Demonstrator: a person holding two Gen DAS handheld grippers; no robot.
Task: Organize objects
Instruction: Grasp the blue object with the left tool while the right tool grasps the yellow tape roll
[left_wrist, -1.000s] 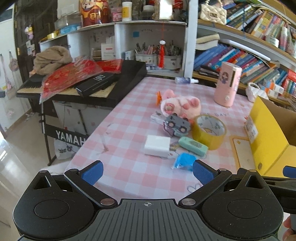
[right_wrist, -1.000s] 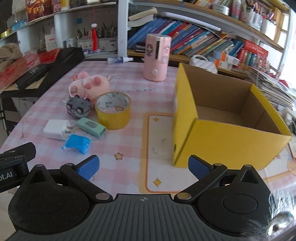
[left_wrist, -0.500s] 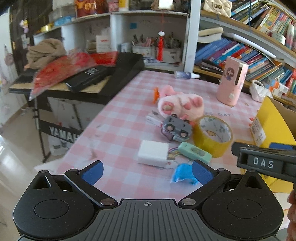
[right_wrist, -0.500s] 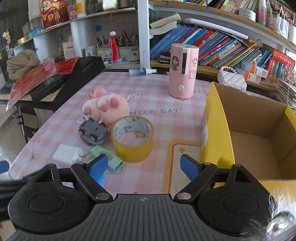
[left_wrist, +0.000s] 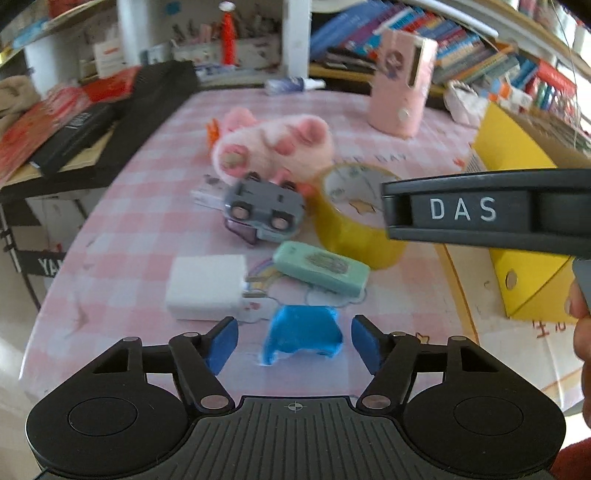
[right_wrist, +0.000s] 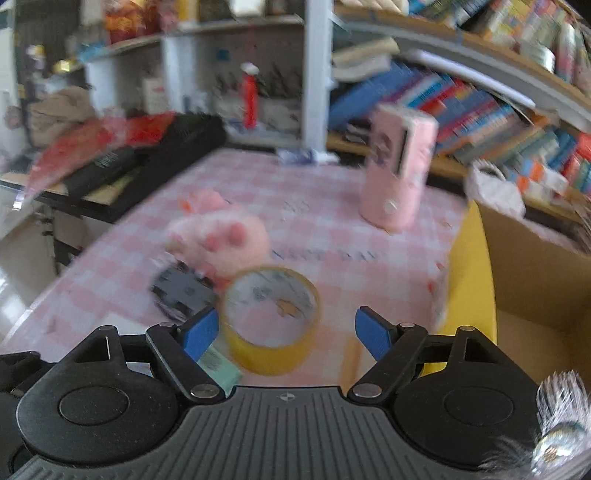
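The left gripper (left_wrist: 294, 339) hovers over the counter (left_wrist: 140, 225), jaws spread wide and holding nothing; a blue piece (left_wrist: 301, 334) lies between them, a white charger (left_wrist: 205, 287) just ahead to their left, a mint case (left_wrist: 322, 268) ahead. The right gripper (right_wrist: 283, 329) likewise gapes empty, the yellow tape roll (right_wrist: 271, 319) between its jaws, the yellow box (right_wrist: 517, 295) to their right.

1 tape roll (left_wrist: 351, 218), 1 plush (left_wrist: 273, 147), 1 toy car (left_wrist: 264, 208), 1 charger (left_wrist: 207, 288), 1 yellow box (left_wrist: 517, 206), 1 pink humidifier (left_wrist: 400, 85)
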